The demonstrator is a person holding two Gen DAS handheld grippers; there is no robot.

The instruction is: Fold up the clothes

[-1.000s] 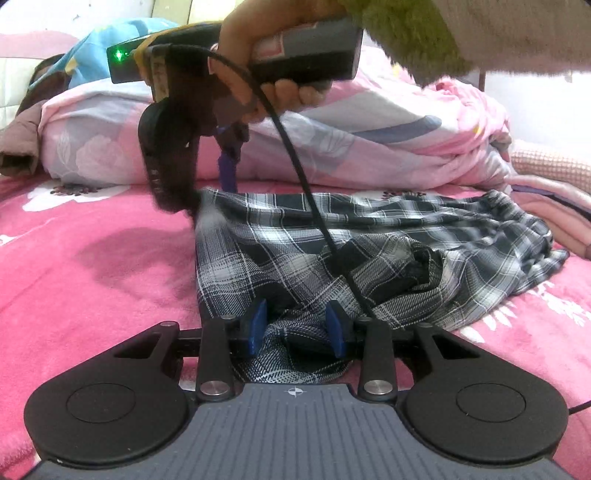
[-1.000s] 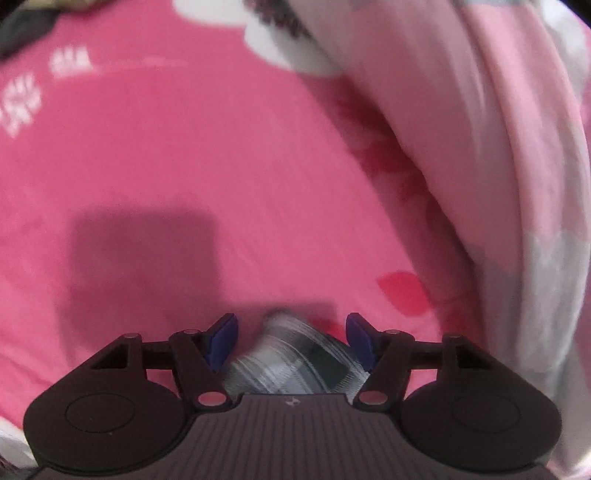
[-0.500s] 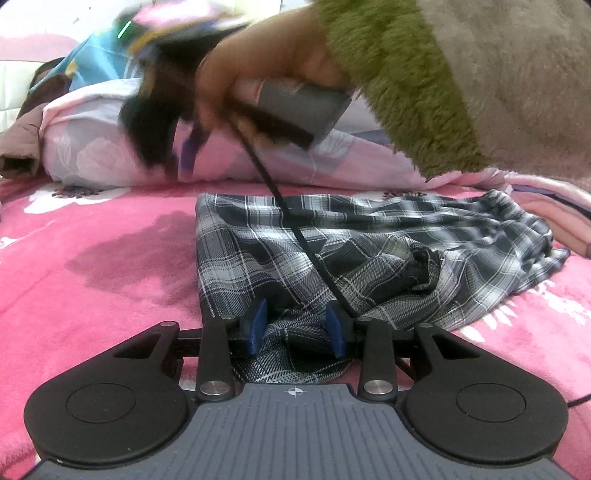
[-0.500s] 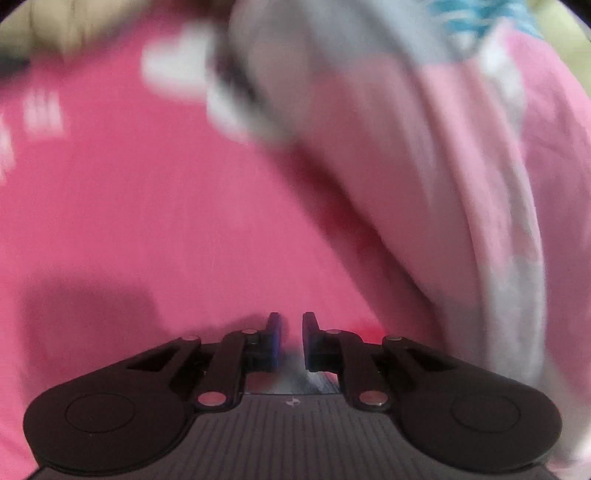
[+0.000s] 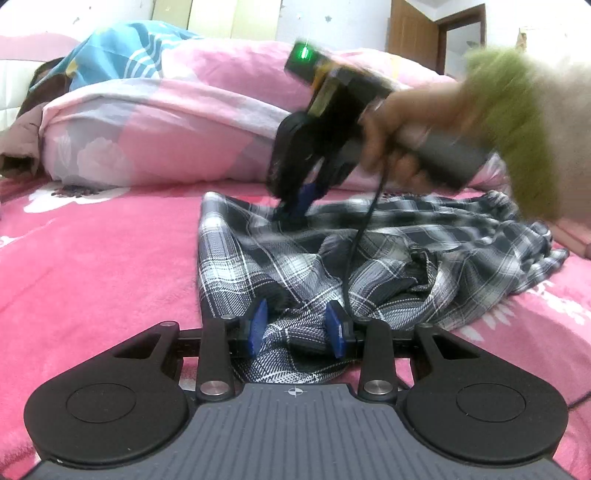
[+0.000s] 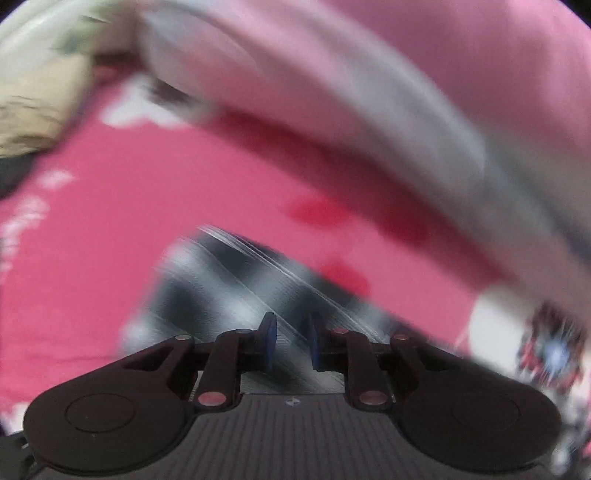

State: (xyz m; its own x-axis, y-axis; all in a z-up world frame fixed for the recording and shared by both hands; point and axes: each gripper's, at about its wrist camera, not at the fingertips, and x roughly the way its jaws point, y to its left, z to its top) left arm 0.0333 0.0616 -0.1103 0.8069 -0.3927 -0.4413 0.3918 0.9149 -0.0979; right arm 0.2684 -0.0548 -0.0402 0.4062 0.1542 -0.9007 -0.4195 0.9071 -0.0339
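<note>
Plaid garment [image 5: 388, 258], black-grey-white check, lies crumpled on the pink blanket [image 5: 92, 266], mid-bed, left edge fairly straight, right side bunched into folds. Its near hem runs under the left gripper [image 5: 297, 326]: blue pads part-spread with a ridge of plaid cloth between them; pads look to touch the fabric on both sides, so it pinches the hem. Lowest bit of hem is hidden behind the gripper body.

Right gripper [image 5: 295, 206] comes down onto the far edge of the garment, held by a hand [image 5: 391, 140] with a fuzzy green cuff [image 5: 517, 122]; all motion-blurred. Its tips are smeared in the left view. In its own view the right gripper [image 6: 289, 341] shows jaws narrow, a small gap left, having just been closing; blurred plaid [image 6: 240, 288] shows behind and between them, but whether the pads actually press cloth is hard to tell. A black cable [image 5: 354, 254] hangs across the garment.

Behind: rolled pink-grey quilt [image 5: 166, 122], blue patterned cloth [image 5: 122, 44] atop it, brown door [image 5: 417, 33] cut off at the top edge.
</note>
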